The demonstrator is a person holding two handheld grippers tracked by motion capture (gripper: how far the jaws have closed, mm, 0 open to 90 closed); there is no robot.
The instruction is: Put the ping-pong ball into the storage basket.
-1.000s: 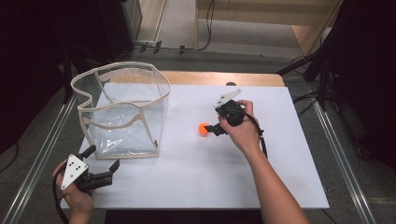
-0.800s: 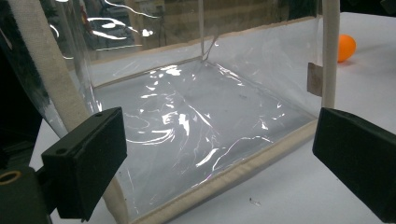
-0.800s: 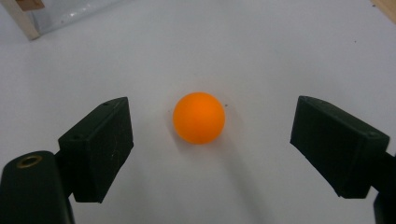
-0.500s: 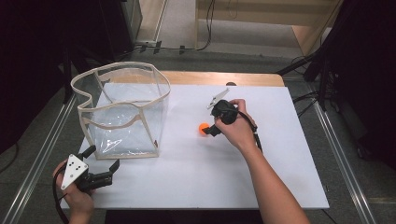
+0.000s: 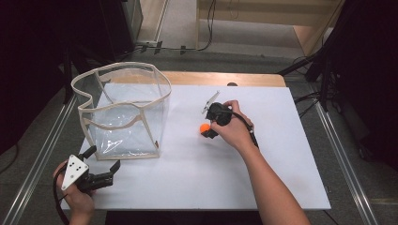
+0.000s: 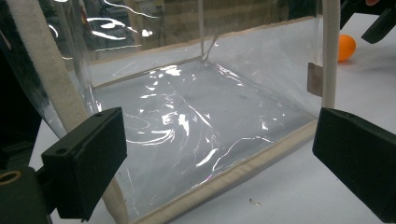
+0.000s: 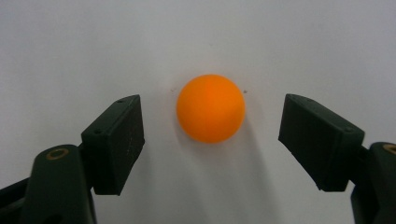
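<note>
Right gripper [image 7: 210,135] straddles ball [image 7: 211,108] on table [image 5: 281,140], jaws just closing, gaps remain both sides; set for pinch. Left gripper [image 6: 219,158] spread wide, facing bag [image 6: 187,116], idle

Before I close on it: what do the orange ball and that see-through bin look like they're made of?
Orange ball: looks like smooth matte plastic, evenly coloured with only a soft sheen; probably a light, hollow table-tennis type, though that is a guess. See-through bin: thin, flexible clear plastic film, judging by its wrinkles and streaky glare, edged with cream binding that looks like woven fabric.
</note>
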